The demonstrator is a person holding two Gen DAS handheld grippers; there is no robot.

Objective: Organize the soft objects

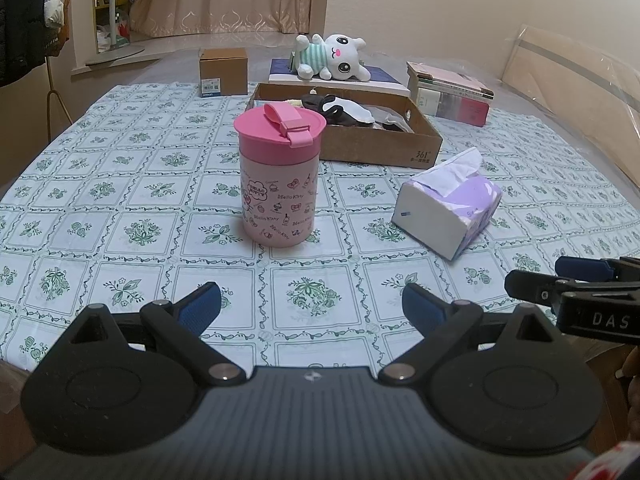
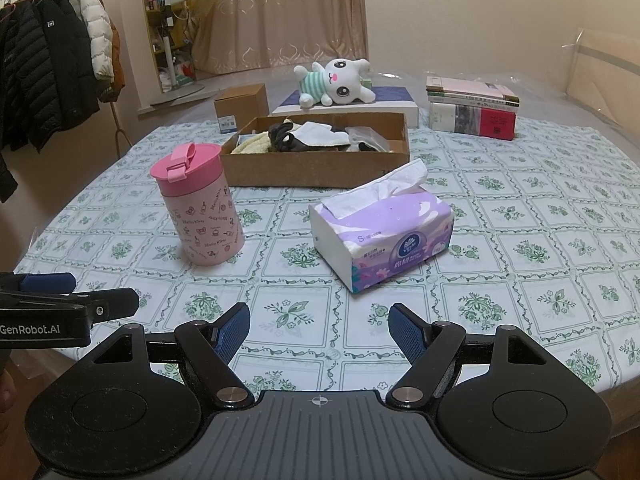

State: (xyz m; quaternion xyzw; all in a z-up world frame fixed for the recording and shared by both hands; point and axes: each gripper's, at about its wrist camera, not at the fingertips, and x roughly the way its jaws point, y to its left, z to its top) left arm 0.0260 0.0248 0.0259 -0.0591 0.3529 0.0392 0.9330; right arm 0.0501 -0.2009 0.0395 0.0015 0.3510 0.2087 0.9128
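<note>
A white plush bunny in a green striped shirt [image 1: 334, 57] [image 2: 338, 82] lies on a flat white and blue box at the far side of the table. A shallow cardboard tray [image 1: 420, 136] [image 2: 316, 168] holds dark and white cloth items [image 1: 340, 109] [image 2: 308, 138]. A purple tissue pack [image 1: 448, 204] [image 2: 384, 236] lies in front of the tray. My left gripper [image 1: 312, 304] is open and empty over the near table edge. My right gripper [image 2: 319, 322] is open and empty, just short of the tissue pack. Each gripper shows at the edge of the other's view.
A pink lidded cup [image 1: 279, 174] [image 2: 196, 208] stands upright left of the tissue pack. A small cardboard box [image 1: 223, 70] [image 2: 240, 106] and a stack of books [image 1: 450, 96] [image 2: 472, 110] sit at the back. Coats [image 2: 44, 68] hang at the left.
</note>
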